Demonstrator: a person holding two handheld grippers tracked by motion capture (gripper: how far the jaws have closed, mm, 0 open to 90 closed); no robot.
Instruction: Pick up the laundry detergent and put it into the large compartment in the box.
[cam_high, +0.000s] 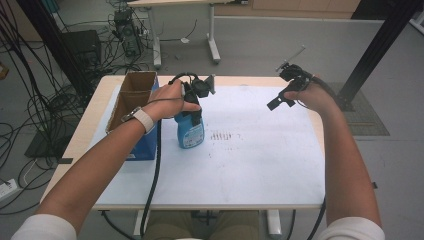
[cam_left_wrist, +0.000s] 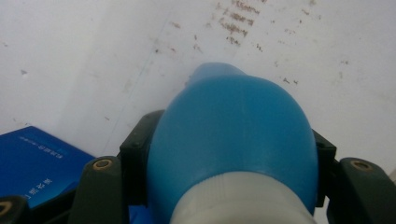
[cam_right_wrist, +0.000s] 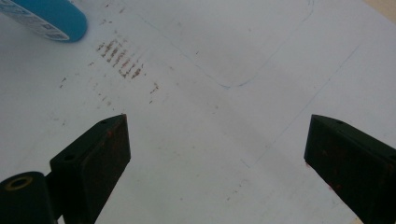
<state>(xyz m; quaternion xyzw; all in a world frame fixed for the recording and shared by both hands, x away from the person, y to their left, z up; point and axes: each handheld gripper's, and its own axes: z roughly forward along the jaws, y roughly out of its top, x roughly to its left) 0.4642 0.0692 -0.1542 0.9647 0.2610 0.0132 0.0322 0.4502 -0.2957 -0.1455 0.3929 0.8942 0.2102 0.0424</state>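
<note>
Left forearm: reaching in from the bottom left, a band on the wrist. Left hand (cam_high: 172, 100): holding the left gripper (cam_high: 196, 111), pointing down; its fingers (cam_left_wrist: 135, 154) are pressing on both sides of what they are gripping. Right forearm: stretching up the right side, wrist bending inward. Right hand (cam_high: 312, 96): holding the right gripper (cam_high: 278, 102) raised, angling down and left; its fingers (cam_right_wrist: 100, 156) are standing wide apart, gripping nothing.
</note>
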